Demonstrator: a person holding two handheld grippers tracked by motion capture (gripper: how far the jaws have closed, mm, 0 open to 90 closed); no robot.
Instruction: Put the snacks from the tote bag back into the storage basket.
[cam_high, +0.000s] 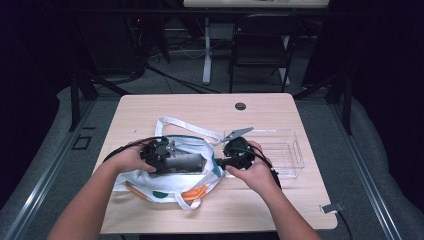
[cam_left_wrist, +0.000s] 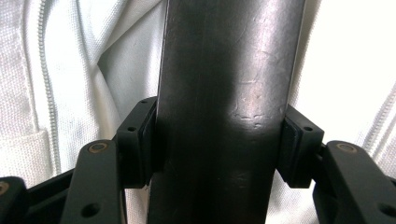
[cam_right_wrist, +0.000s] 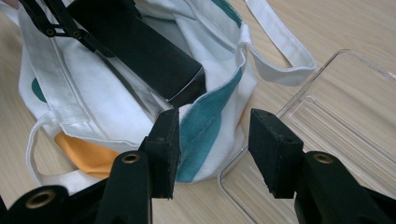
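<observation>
A white tote bag (cam_high: 150, 182) with teal and orange patches lies on the wooden table (cam_high: 150, 110). A dark oblong box (cam_high: 185, 162) rests in the bag's open mouth. My left gripper (cam_high: 165, 162) is shut on the box's left end. In the left gripper view its pads press both sides of the box (cam_left_wrist: 224, 93), with the bag's white cloth (cam_left_wrist: 70, 70) behind. My right gripper (cam_high: 220, 162) stands open at the bag's right rim. In the right gripper view its jaws (cam_right_wrist: 217, 149) frame the teal edge of the bag (cam_right_wrist: 205, 126) without pressing it, and the box (cam_right_wrist: 140, 46) lies beyond.
A clear plastic tray (cam_high: 285, 150) sits on the table just right of the bag, under my right hand (cam_high: 255, 172). The bag's white strap (cam_high: 180, 125) loops toward the table's far side. A small grey clip with a cable (cam_high: 332, 207) lies at the near right corner. A chair (cam_high: 260, 45) stands behind the table.
</observation>
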